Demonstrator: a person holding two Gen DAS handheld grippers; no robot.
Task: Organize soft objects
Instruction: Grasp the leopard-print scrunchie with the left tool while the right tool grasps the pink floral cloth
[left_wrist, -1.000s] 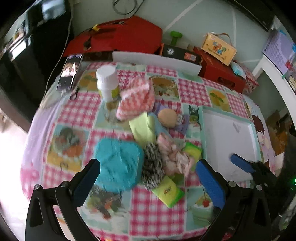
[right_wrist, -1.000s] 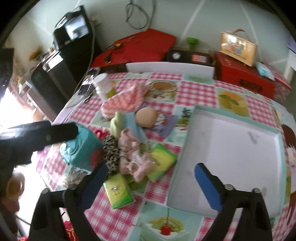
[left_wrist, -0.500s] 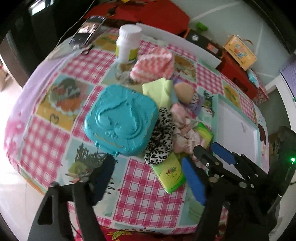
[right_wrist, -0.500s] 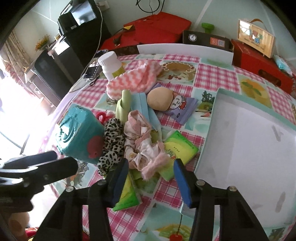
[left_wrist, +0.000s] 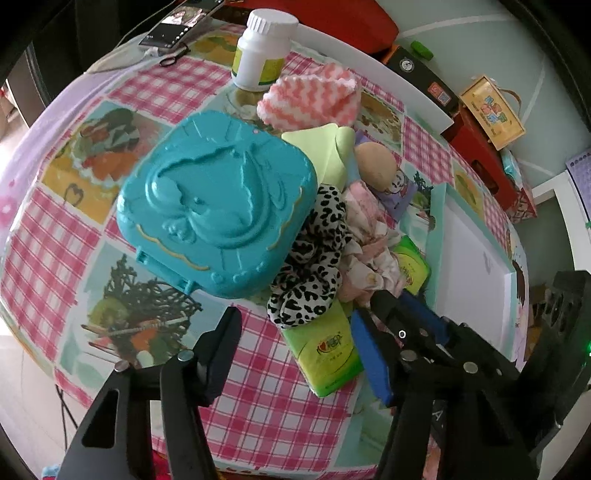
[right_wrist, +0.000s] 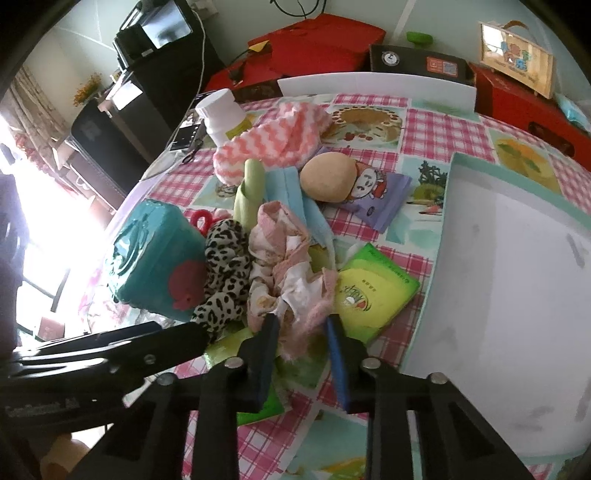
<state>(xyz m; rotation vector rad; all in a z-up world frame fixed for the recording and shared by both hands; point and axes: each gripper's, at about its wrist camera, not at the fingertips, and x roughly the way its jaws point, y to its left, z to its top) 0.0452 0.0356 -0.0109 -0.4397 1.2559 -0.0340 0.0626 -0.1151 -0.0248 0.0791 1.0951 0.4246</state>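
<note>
A heap of soft things lies on the checked tablecloth: a leopard-print scrunchie (left_wrist: 306, 273), a pink frilly cloth (right_wrist: 284, 266), a pink-and-white chevron cloth (left_wrist: 310, 96) and a yellow-green cloth (left_wrist: 325, 147). My right gripper (right_wrist: 302, 330) points down at the heap. Its jaws are closing and pinch the near end of the pink frilly cloth. My left gripper (left_wrist: 295, 332) hangs low over the heap's front with its jaws closing. The scrunchie's lower end and a green tissue pack (left_wrist: 325, 350) lie between its pads, untouched.
A teal plastic case (left_wrist: 218, 203) sits left of the heap, with a white bottle (left_wrist: 264, 48) behind it. A white tray with a teal rim (right_wrist: 448, 206) lies to the right. A beige ball (right_wrist: 327, 177) rests on a purple packet. Red boxes stand at the back.
Both grippers have come down close to the heap and their jaws have narrowed. The right pads now hold the pink frilly cloth's end. The left gripper has rolled.
</note>
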